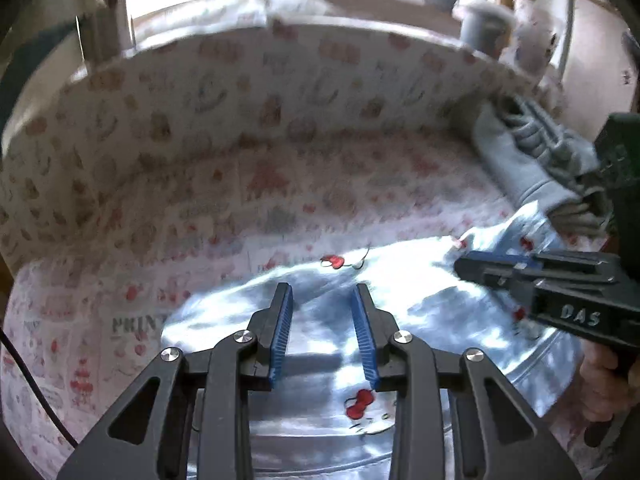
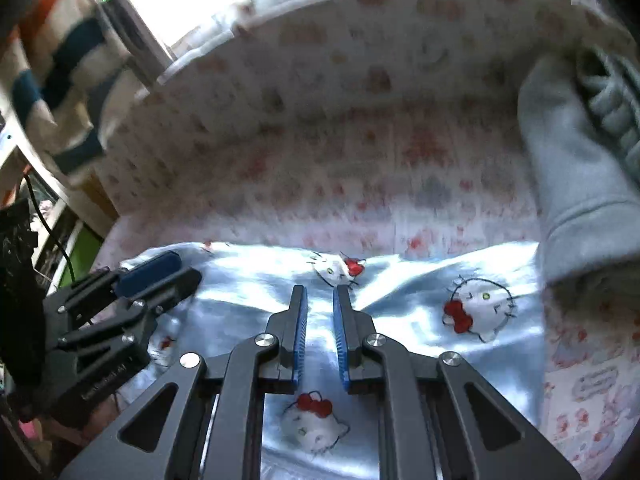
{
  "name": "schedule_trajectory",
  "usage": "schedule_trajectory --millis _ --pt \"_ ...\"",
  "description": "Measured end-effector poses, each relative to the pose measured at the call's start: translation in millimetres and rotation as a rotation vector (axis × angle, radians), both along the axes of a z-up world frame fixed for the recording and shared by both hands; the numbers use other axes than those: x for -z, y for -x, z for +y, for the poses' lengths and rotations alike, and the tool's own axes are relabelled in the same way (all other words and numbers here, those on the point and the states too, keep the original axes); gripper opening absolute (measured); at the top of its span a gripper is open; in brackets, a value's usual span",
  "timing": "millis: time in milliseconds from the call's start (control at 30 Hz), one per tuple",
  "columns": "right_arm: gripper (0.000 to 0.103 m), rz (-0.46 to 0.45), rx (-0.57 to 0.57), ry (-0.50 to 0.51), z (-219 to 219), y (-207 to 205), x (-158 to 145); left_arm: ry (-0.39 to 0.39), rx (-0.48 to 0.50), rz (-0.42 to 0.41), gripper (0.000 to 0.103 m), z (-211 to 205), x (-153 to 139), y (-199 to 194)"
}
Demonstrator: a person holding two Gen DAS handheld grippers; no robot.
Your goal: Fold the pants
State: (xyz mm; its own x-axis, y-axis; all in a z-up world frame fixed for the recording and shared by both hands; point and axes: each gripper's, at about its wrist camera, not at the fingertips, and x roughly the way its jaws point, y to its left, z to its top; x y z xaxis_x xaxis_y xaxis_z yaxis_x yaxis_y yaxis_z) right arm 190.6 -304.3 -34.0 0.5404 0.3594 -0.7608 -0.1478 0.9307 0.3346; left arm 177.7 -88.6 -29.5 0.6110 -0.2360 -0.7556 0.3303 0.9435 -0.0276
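Observation:
Light blue satin pants (image 1: 400,308) (image 2: 420,272) printed with white cats and red bows lie spread on the patterned bed sheet (image 1: 240,208). My left gripper (image 1: 322,292) hovers low over the pants' left part, its blue pads (image 1: 282,332) apart and pressing on nothing. It also shows at the left edge of the cloth in the right wrist view (image 2: 180,272). My right gripper (image 2: 320,292) has its jaws drawn narrow on a ridge of the pants, with wrinkles running out from its tips. In the left wrist view it (image 1: 464,266) lies at the pants' right edge.
A padded patterned wall (image 1: 240,92) curves around the far side of the bed. A grey folded garment (image 1: 516,164) (image 2: 568,168) lies at the right, touching the pants. A plush toy (image 1: 532,32) sits beyond it. Striped fabric (image 2: 60,80) hangs at the left.

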Motion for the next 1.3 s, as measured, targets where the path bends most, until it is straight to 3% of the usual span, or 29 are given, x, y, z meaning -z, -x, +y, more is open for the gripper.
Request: schedule_trajectory --millis 333,467,533,567,667,767,967,1133,1300 --pt "0.014 0.012 -0.015 -0.018 -6 -5 2 -0.002 0.006 -0.003 0.030 0 1 2" --pt "0.014 0.040 -0.024 -0.074 -14 -6 -16 -0.096 -0.022 -0.187 0.029 -3 -26 28" --pt "0.014 -0.008 0.004 -0.152 -27 10 -36 -0.012 -0.012 -0.199 0.029 5 -46 44" --pt "0.017 -0.033 0.002 -0.160 -29 19 -45 0.018 -0.013 -0.198 0.030 9 -54 55" --pt "0.045 -0.095 -0.018 -0.117 -31 56 -65 -0.007 -0.028 -0.247 0.033 13 -70 86" --pt "0.052 -0.133 -0.033 -0.081 -36 97 -76 -0.032 -0.037 -0.309 0.047 18 -75 113" --pt "0.057 -0.094 0.045 -0.057 -71 141 -66 0.010 0.025 -0.248 0.047 17 -67 129" --pt "0.058 0.053 0.016 -0.119 -92 151 -35 0.005 0.129 -0.170 0.045 -20 -46 125" --pt "0.062 0.137 0.030 -0.170 -98 151 -10 0.011 0.118 -0.175 0.042 -45 -34 108"
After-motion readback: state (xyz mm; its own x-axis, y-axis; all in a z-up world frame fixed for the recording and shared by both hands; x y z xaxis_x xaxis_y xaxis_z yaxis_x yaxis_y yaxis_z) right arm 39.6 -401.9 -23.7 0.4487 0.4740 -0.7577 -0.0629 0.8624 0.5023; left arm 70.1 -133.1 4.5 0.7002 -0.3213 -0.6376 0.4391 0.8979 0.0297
